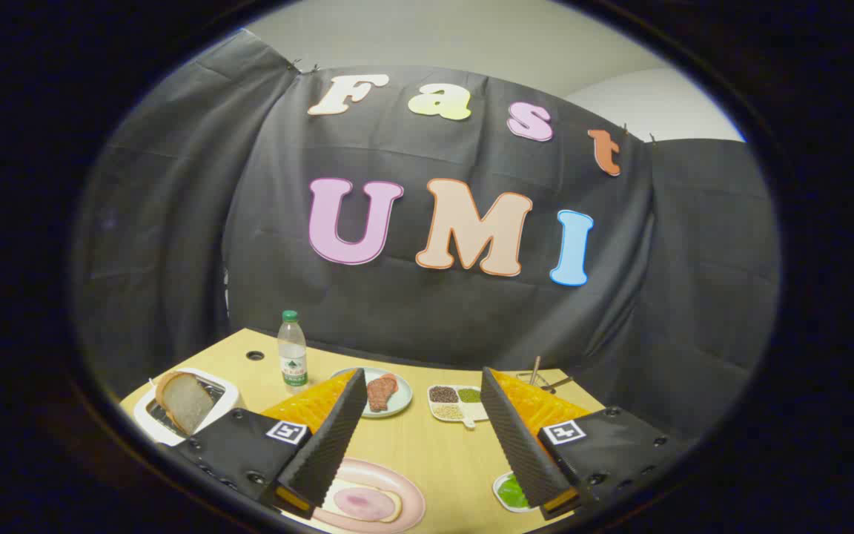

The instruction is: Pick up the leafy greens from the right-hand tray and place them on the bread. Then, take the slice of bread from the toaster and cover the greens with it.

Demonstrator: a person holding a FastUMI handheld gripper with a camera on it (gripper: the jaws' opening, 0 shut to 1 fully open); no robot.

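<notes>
The gripper (423, 437) hangs above a wooden tabletop (434, 452), its two jaws spread well apart with nothing between them but bare wood. One toaster (182, 408) stands beyond the left jaw, and one slice of bread (184, 400) sticks up out of its slot, tilted. Just under the tip of the left jaw lies one pink plate (405, 493) carrying one flat slice of bread (390, 508) topped with a round pink slice of what looks like ham (364, 504). The greens (514, 492) sit in one small white tray (502, 495) beside the tip of the right jaw, which partly hides them; how many leaves there are cannot be told. Farther off, between the jaws, are one pale green plate (401, 404) with one piece of red meat (381, 391), and one white divided dish (457, 415) with three small heaps of grains or seeds. One clear bottle (292, 358) with a green cap stands upright behind the toaster, near one round hole (255, 355) in the tabletop. Thin metal utensils (545, 378) show beyond the right jaw, too small to count.
</notes>
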